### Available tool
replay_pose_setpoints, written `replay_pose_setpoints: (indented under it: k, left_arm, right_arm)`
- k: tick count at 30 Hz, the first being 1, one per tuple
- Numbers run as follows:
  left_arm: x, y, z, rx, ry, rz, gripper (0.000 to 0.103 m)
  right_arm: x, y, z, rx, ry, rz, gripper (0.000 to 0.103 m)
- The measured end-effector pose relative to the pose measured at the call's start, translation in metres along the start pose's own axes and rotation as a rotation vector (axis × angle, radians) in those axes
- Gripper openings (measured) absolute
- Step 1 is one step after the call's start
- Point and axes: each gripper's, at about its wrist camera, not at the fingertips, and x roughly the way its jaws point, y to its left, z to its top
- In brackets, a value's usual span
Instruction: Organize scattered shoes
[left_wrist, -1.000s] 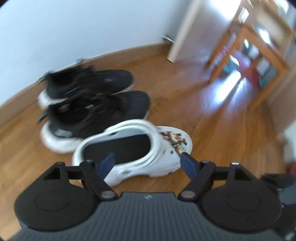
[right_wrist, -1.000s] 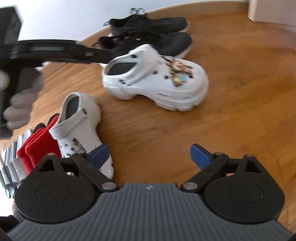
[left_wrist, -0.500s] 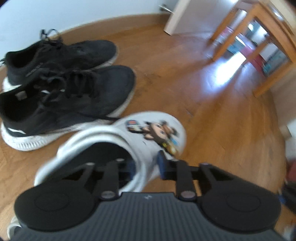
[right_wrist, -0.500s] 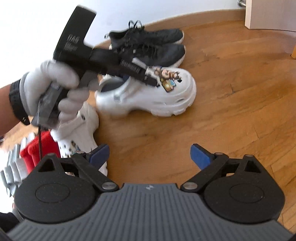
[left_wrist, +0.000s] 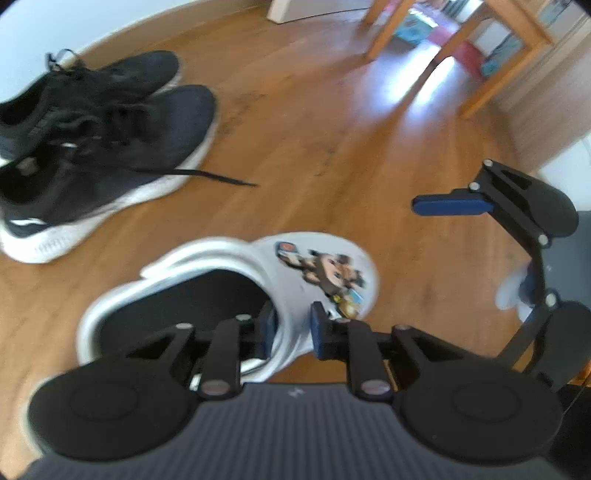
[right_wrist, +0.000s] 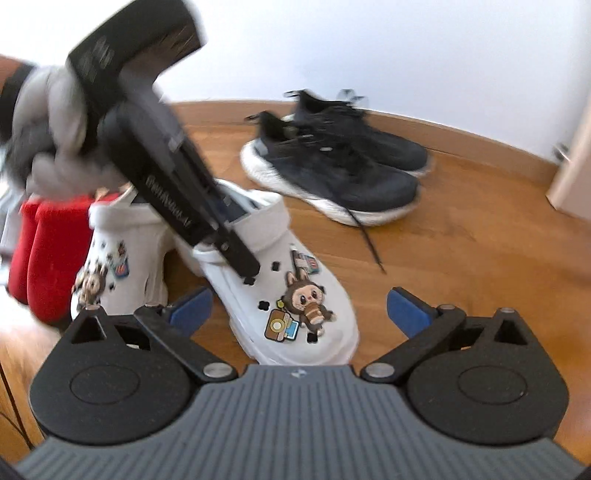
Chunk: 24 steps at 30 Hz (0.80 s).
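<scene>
White clog (right_wrist: 280, 291) with cartoon charms, lower centre on wood floor (right_wrist: 480, 258); left gripper (left_wrist: 291, 326) jaws, just reopening slightly, straddle its collar wall; right gripper (right_wrist: 299, 308) wide open, empty, above toe; second white clog (right_wrist: 122, 254) alongside left; black sneakers (right_wrist: 340, 162) upper right.

Left gripper (left_wrist: 291, 326): matte black linkage arms w/ silver pivot screws, blue pads on fingertips (left_wrist: 317, 321). Behind the jaws sit two round black discs flanking a grey ribbed housing w/ a small white logo. Right gripper (right_wrist: 299, 308): same build, black arms, silver screws, blue pads, grey ribbed body. Seen from the right wrist cam, left unit's black body carries faint blurred lettering. Hand (right_wrist: 55, 125) gripping it wears a light grey glove w/ a black wristband.
</scene>
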Motion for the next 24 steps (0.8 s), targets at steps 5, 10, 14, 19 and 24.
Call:
replay_pose_setpoints:
  k: [5, 10, 14, 19, 24]
  left_arm:
    - [-0.030, -0.003, 0.003, -0.016, -0.034, 0.113, 0.043]
    - [-0.058, -0.004, 0.002, -0.032, -0.060, 0.237, 0.043]
    - [-0.068, 0.001, 0.004, -0.059, -0.061, 0.287, 0.044]
    - [-0.084, 0.004, -0.005, -0.149, -0.060, 0.290, 0.048]
    - [-0.113, 0.005, -0.051, -0.241, -0.055, 0.280, 0.050]
  right_arm:
    - [0.041, -0.008, 0.020, 0.003, 0.049, 0.019, 0.102]
    - [0.069, -0.014, 0.040, 0.001, 0.087, 0.110, 0.102]
    - [0.077, -0.010, 0.045, -0.031, 0.125, 0.139, 0.102]
    - [0.097, 0.001, 0.040, -0.041, 0.203, 0.148, 0.103]
    - [0.095, 0.008, 0.034, -0.012, 0.160, 0.105, 0.103]
